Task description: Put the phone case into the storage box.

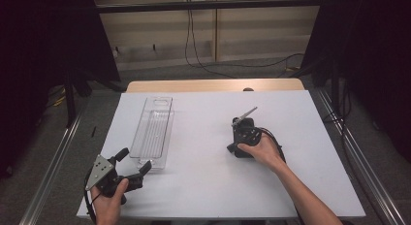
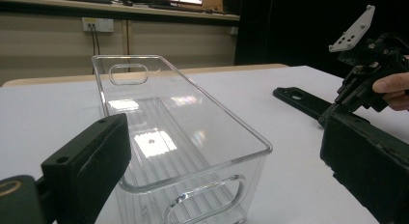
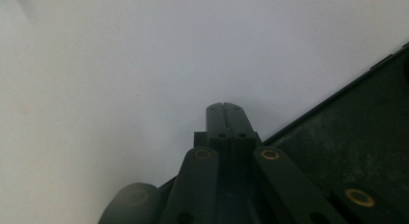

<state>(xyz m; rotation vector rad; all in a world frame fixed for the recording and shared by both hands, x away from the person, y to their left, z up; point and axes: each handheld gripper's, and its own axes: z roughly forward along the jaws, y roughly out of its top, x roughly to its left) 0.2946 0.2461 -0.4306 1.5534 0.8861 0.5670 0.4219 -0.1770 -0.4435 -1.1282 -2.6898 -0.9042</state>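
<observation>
A clear plastic bin (image 1: 156,130) lies lengthwise on the white table (image 1: 203,186), empty, with a handle cutout at each end (image 2: 193,151). My left gripper (image 1: 134,158) sits at the table's near left corner. Its jaws stand wide open on either side of the bin's near end (image 2: 224,137) without pressing it. My right gripper (image 1: 241,129) is held low over the table's middle right, its grey plate (image 2: 351,33) up. Its jaws (image 3: 224,105) are shut together with nothing between them, close over bare tabletop.
From the right gripper a flat black bar with a hole (image 2: 299,98) runs along the table. A dark slab (image 3: 357,137) fills the right gripper view's right side. A wooden strip (image 1: 213,85) edges the table's far side, and metal rails (image 1: 361,171) flank it.
</observation>
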